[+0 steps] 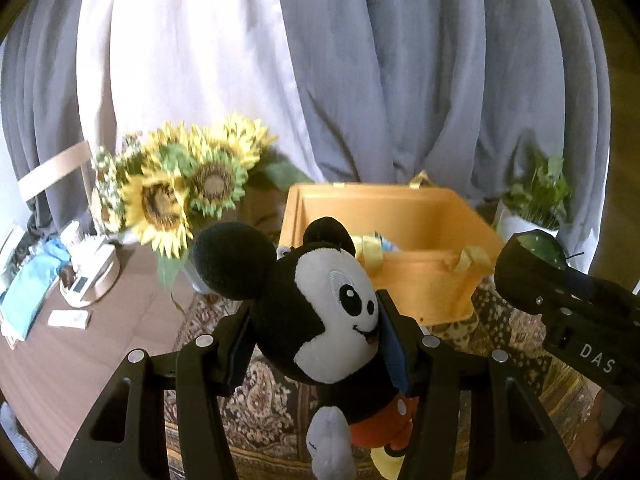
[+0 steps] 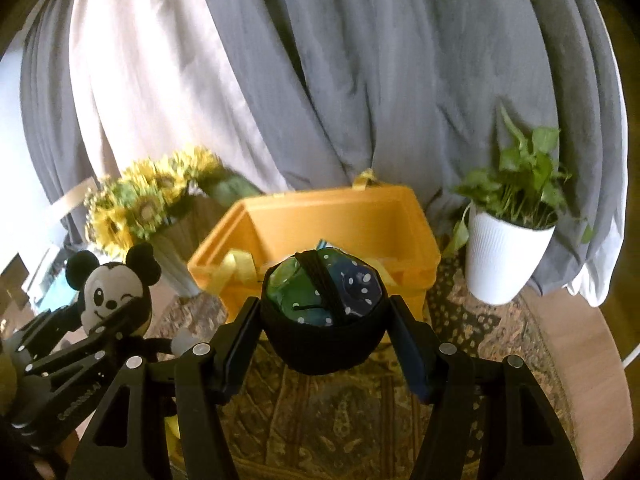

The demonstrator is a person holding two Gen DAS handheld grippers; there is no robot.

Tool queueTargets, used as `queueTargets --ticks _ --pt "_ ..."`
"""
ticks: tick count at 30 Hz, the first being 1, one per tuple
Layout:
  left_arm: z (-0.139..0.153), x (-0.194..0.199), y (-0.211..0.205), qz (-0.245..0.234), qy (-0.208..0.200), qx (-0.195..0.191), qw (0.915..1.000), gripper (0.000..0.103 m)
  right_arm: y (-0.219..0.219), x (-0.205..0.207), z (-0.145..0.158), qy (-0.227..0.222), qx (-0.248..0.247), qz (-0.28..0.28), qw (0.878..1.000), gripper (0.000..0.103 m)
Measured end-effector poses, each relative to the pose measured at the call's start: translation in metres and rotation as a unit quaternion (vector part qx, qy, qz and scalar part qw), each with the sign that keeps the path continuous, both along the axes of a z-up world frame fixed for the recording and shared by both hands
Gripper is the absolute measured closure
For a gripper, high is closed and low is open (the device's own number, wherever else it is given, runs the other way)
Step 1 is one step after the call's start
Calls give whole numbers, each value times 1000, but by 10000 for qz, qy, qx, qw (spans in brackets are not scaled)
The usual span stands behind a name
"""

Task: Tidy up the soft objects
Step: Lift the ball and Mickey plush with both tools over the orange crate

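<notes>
**Both plush toys lifted, yellow bin ahead: carry over the rim, then release**

Left wrist view, left to right: fabric sunflower bouquet point(image 1: 180, 192) at middle left; black-and-white mouse plush toy with red shorts point(image 1: 320, 308) at centre, clamped at the head between the left gripper point(image 1: 316, 344) pads, body and limbs dangling below; open yellow fabric storage bin with ribbon handles point(image 1: 424, 280) just behind it, already holding some soft items; right gripper at right edge.

Right wrist view: round black plush ladybird with green-and-blue spotted back point(image 2: 324, 308) at centre, squeezed between the right gripper point(image 2: 324, 344) pads; same bin straight beyond; white ribbed pot with green plant point(image 2: 504, 256) at right.

Best handled so: keep both squeezes steady; clear the near rim with the dangling legs before lowering; avoid sweeping left into the bouquet or right into the pot; probably release one toy at a time, low inside the bin, to avoid the two grippers crowding.
</notes>
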State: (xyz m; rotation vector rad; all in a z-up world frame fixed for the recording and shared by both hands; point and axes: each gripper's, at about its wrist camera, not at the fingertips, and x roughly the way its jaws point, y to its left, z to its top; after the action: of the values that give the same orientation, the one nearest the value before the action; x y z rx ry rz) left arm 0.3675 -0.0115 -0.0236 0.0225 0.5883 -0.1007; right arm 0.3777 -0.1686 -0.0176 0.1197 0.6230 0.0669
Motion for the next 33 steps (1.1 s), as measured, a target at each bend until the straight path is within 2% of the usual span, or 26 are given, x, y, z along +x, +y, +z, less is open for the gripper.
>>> queueTargets --ticks 16,33 --pt "51 12 -7 -90 -799 -99 9967 48 -1 10 50 -763 -73 -20 9971 39" --pt "81 48 -27 -185 -1218 -35 9924 48 -11 41 69 -1083 -264 -138 9937 39"
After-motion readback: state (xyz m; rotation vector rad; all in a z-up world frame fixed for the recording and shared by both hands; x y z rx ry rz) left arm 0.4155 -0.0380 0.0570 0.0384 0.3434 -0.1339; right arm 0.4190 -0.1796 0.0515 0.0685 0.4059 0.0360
